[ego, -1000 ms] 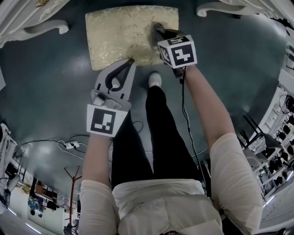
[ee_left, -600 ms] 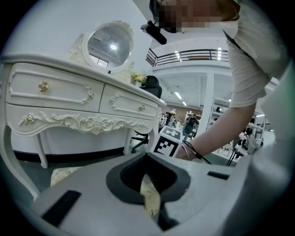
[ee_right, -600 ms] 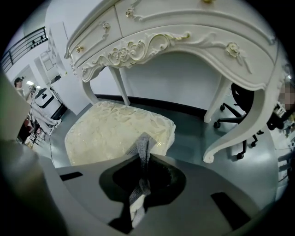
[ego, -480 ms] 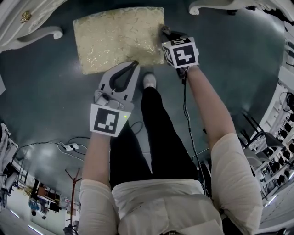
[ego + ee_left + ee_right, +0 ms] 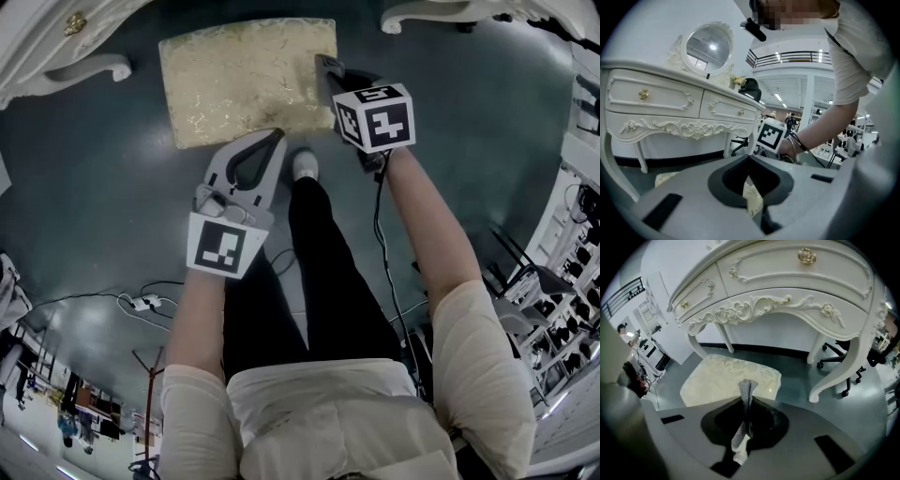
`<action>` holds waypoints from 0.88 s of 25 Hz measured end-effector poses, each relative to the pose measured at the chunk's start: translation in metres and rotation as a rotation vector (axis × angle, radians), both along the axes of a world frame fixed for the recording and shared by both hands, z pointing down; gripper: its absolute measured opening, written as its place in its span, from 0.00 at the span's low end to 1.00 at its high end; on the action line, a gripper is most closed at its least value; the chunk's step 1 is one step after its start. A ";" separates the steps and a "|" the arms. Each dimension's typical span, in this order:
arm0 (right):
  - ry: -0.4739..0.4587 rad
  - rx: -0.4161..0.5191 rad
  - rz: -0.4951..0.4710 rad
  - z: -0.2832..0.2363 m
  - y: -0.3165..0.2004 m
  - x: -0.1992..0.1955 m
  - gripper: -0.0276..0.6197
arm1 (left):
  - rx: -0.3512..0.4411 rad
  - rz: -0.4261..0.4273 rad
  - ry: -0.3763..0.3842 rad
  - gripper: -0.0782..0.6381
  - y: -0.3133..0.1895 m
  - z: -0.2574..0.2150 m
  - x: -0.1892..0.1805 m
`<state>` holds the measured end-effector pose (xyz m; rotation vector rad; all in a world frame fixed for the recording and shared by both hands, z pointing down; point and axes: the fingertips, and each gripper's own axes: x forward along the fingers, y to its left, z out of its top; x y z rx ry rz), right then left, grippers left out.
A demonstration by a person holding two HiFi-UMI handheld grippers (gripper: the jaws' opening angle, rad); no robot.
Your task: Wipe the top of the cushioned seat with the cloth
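The cushioned seat (image 5: 246, 80) has a cream and gold patterned top and stands on the dark floor before me. My right gripper (image 5: 323, 64) is at the seat's right edge, shut on a grey cloth (image 5: 327, 71). In the right gripper view the cloth (image 5: 746, 397) stands as a narrow folded strip between the jaws, with the seat (image 5: 722, 378) just beyond and below. My left gripper (image 5: 277, 134) is shut on nothing, and its tips hang over the seat's near edge. A bit of the seat (image 5: 753, 200) shows under the jaws of the left gripper (image 5: 749, 157).
A white carved dressing table (image 5: 787, 291) with gold knobs stands behind the seat; its curved legs (image 5: 89, 70) flank the seat on both sides. My shoe (image 5: 305, 164) is just below the seat's front edge. A power strip and cable (image 5: 141, 300) lie on the floor at left.
The right gripper with the cloth has slid from over the seat's right part to its right edge. The left gripper has kept its place at the near edge.
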<state>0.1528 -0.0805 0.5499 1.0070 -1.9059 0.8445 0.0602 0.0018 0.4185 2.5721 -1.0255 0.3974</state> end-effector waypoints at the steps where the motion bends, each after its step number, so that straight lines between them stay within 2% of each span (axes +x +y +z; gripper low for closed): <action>1: -0.009 -0.002 -0.005 -0.003 0.003 -0.011 0.09 | 0.005 0.000 -0.004 0.11 0.001 -0.003 -0.008; 8: -0.080 -0.029 -0.062 -0.009 0.032 -0.114 0.09 | 0.038 -0.035 -0.048 0.11 0.008 -0.015 -0.087; 15: -0.185 -0.082 -0.134 0.003 0.069 -0.230 0.09 | -0.014 -0.122 -0.053 0.11 0.024 -0.004 -0.176; 19: -0.198 -0.108 -0.161 0.019 0.081 -0.277 0.09 | -0.026 -0.129 -0.083 0.11 0.029 0.008 -0.214; 22: -0.196 -0.121 -0.158 0.029 0.083 -0.298 0.09 | -0.029 -0.136 -0.094 0.11 0.029 0.012 -0.236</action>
